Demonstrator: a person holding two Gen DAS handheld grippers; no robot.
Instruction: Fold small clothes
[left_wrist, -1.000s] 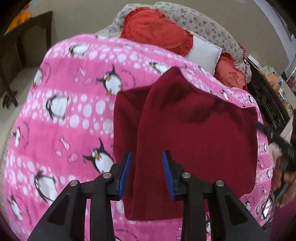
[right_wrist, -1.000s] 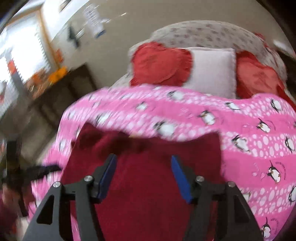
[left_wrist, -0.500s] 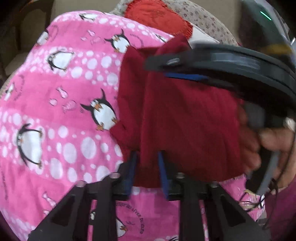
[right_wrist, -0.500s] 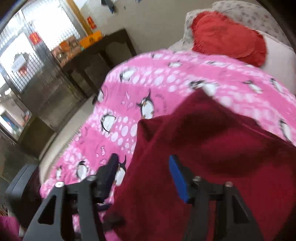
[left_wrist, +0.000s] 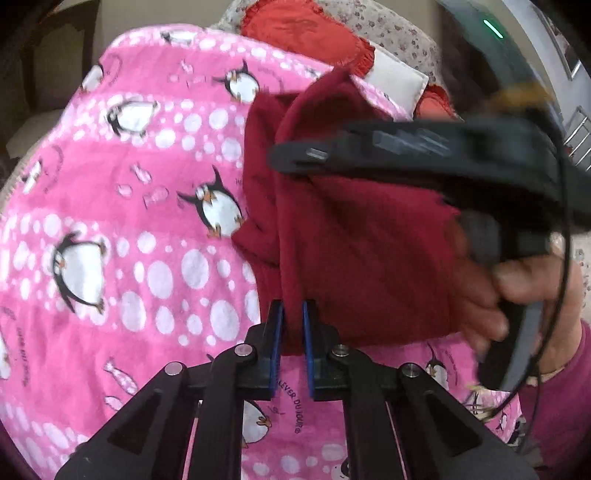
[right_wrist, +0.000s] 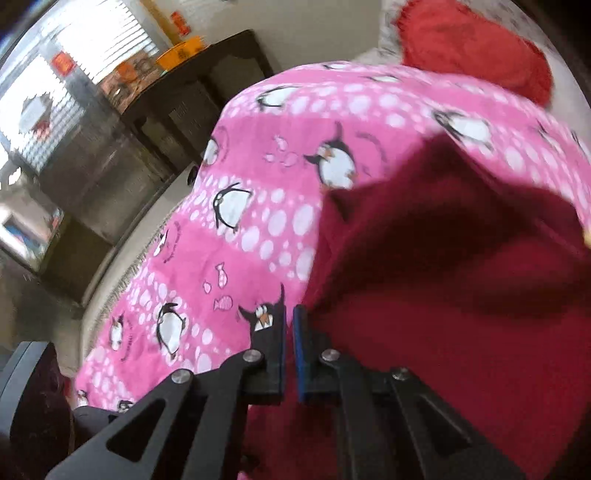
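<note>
- Dark red garment (left_wrist: 354, 236) lay on the pink penguin blanket (left_wrist: 122, 206) covering the bed, partly folded, with a narrower layer showing along its left side in the left wrist view.
- Near hem of the garment sat between the blue pads of the left tongs (left_wrist: 293, 332); jaws drawn together and clamped on the cloth.
- Right tongs (right_wrist: 289, 332) met the same garment (right_wrist: 461, 295) at its left edge in the right wrist view; jaws had just been closing, now nearly together, a thin strip of red cloth pinched between the pads.
- In the left wrist view the right tongs' black body (left_wrist: 424, 151) reached across the upper part of the garment, gripped by a hand (left_wrist: 517, 288) at the right edge with a magenta sleeve (left_wrist: 565, 387) below it.
- Garment bulged upward with a deep shadowed fold near its middle in the right wrist view.
- Beyond the blanket: a red fringed cushion (left_wrist: 306, 33), a white pillow (left_wrist: 399, 79) and a floral-print pillow (left_wrist: 399, 33) at the head of the bed.
- Off the bed's far side in the right wrist view: a dark wooden cabinet (right_wrist: 192, 92), bright window (right_wrist: 55, 74) behind it; details blurred.
</note>
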